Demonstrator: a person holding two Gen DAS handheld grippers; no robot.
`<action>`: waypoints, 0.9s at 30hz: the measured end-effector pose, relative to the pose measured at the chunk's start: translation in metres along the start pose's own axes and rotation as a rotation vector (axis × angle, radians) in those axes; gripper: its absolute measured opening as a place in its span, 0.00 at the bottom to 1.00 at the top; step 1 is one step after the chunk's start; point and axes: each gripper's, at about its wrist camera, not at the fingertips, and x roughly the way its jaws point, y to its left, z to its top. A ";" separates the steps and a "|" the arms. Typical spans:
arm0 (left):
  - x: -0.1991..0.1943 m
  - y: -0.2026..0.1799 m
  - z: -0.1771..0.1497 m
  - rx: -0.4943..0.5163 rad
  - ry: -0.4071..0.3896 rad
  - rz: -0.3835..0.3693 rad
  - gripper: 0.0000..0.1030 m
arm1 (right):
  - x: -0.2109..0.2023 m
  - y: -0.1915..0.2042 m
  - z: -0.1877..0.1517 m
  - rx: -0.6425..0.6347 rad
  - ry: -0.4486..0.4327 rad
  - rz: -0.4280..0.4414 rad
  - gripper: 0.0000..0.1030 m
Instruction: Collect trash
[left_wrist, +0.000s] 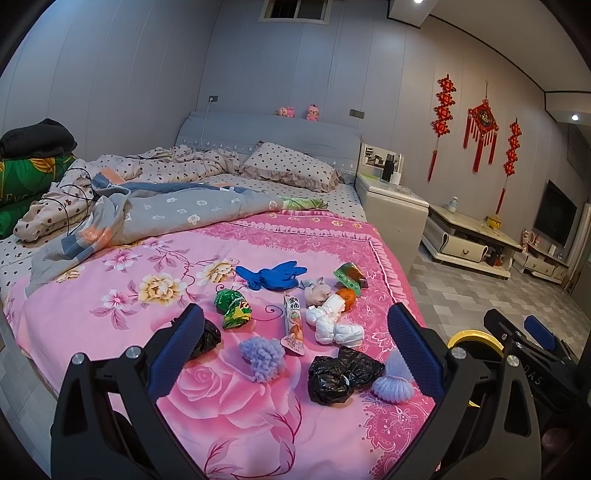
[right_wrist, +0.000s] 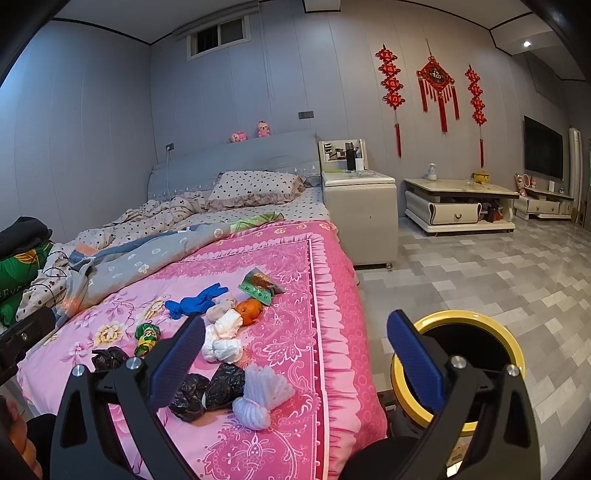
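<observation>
Trash lies on the pink floral bedspread (left_wrist: 110, 332): a blue glove (left_wrist: 271, 275), a green wrapper (left_wrist: 232, 308), a snack stick wrapper (left_wrist: 293, 325), white tissue wads (left_wrist: 334, 323), an orange (left_wrist: 347, 297), a lilac foam net (left_wrist: 262, 354), black bags (left_wrist: 343, 373) and a second lilac net (right_wrist: 258, 395). A yellow-rimmed bin (right_wrist: 476, 354) stands on the floor beside the bed. My left gripper (left_wrist: 295, 354) is open and empty above the trash. My right gripper (right_wrist: 295, 365) is open and empty over the bed's edge, near the bin.
A rumpled grey quilt (left_wrist: 166, 214) and pillows (left_wrist: 291, 166) lie at the bed's head. A white bedside cabinet (right_wrist: 360, 206), a low table (right_wrist: 458, 206) and a TV (right_wrist: 543, 151) stand to the right. Tiled floor (right_wrist: 480, 266) lies beyond the bin.
</observation>
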 end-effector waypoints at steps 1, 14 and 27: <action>0.000 0.000 0.000 0.000 0.000 0.001 0.93 | 0.000 0.000 0.000 0.001 0.000 0.000 0.92; 0.000 -0.003 -0.007 -0.001 0.003 0.000 0.93 | 0.003 0.000 -0.001 0.009 0.015 0.002 0.92; 0.002 -0.003 -0.009 -0.004 0.007 -0.002 0.93 | 0.005 -0.002 0.000 0.015 0.039 0.004 0.92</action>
